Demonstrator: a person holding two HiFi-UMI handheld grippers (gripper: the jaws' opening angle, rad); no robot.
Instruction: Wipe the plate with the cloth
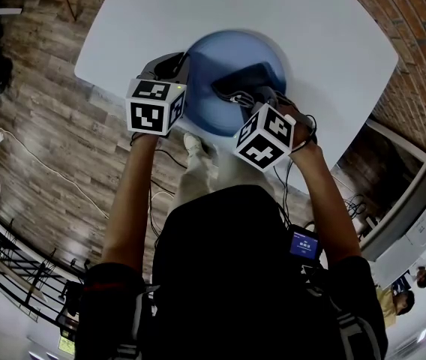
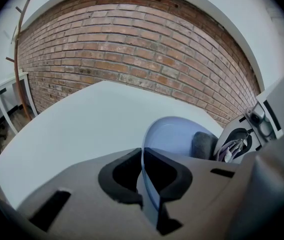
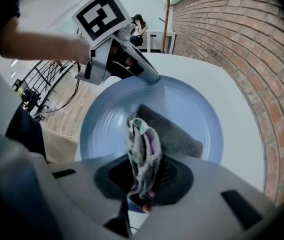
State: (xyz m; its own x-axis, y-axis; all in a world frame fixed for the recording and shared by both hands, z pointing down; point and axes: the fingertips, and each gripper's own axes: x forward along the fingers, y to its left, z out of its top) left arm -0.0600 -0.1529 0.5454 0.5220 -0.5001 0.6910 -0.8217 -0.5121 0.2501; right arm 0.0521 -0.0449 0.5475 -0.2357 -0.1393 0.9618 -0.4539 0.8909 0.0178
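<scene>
I seem to be working in a loft-style office or studio. A bare brick wall [image 2: 132, 49] rises ahead of my left gripper [image 2: 143, 179], past a white table [image 2: 72, 134]. Behind both grippers run a wood-plank floor [image 1: 48, 148] and a black railing [image 1: 10, 268], and far beyond my right gripper [image 3: 142, 181] a person [image 3: 139, 26] sits.

Cloth [image 1: 247, 76] on plate [image 1: 204, 67], on table [image 1: 160, 17]

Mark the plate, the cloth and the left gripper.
plate [image 3: 107, 126]: right gripper view, bare blue inside.
cloth [image 3: 174, 131]: right gripper view, flat grey part.
left gripper [image 2: 143, 179]: left gripper view, between fingertips, at plate rim.
</scene>
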